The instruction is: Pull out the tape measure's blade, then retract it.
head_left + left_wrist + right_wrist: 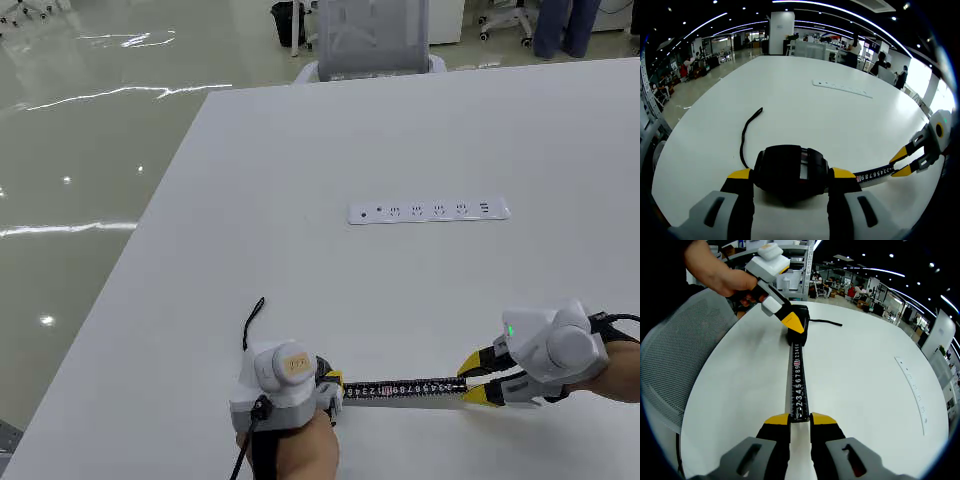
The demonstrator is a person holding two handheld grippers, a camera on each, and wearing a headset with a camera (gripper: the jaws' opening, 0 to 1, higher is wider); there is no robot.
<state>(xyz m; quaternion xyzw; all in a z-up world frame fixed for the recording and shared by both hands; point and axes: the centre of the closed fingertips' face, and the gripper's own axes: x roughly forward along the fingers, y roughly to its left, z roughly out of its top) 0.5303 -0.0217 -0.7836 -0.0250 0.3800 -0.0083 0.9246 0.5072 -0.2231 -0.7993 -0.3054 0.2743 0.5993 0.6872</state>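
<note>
A black tape measure case (790, 170) sits on the white table, and my left gripper (791, 175) is shut on its two sides. The case (800, 319) has a black wrist cord (746, 134) trailing away from it. The blade (405, 389), black with white numbers, is drawn out a short way along the table toward my right gripper (477, 380). That gripper (800, 418) is shut on the blade's tip (799, 412). The blade (798, 382) lies flat and straight between the two grippers, and its far part (875, 174) runs to the other gripper's yellow fingertips (899, 154).
A white power strip (428, 211) lies further back on the table (400, 140). An office chair (372, 38) stands past the far edge, and a mesh chair back (675, 365) is close to the near edge. The table's left edge drops to a glossy floor.
</note>
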